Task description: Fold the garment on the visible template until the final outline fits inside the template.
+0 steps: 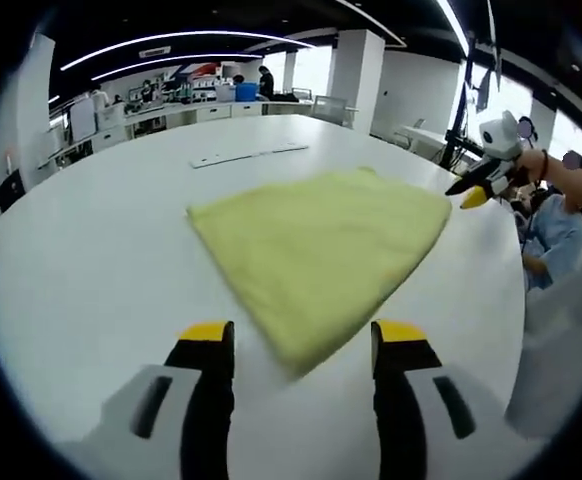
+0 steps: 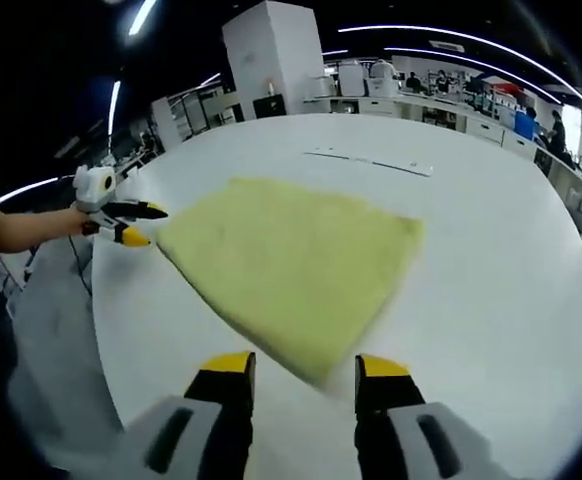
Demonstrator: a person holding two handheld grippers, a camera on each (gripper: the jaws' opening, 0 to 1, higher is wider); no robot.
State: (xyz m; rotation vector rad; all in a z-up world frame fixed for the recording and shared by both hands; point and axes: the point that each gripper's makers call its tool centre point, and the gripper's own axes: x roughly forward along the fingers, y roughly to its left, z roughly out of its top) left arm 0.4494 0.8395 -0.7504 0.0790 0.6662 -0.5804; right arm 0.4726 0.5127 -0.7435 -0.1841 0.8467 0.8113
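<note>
Yellow garment (image 1: 316, 250) lies folded mid-table (image 1: 91, 260), its near corner between the spread jaws of both left gripper (image 1: 303, 340) & right gripper (image 2: 305, 370); neither is touching cloth. Template not discernible. Risk: a one-layer pinch would drag the fold open & skew the outline.

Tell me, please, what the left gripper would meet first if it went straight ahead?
Probably the near corner of the folded yellow cloth garment on the white table; the left gripper points at it with jaws open.
</note>
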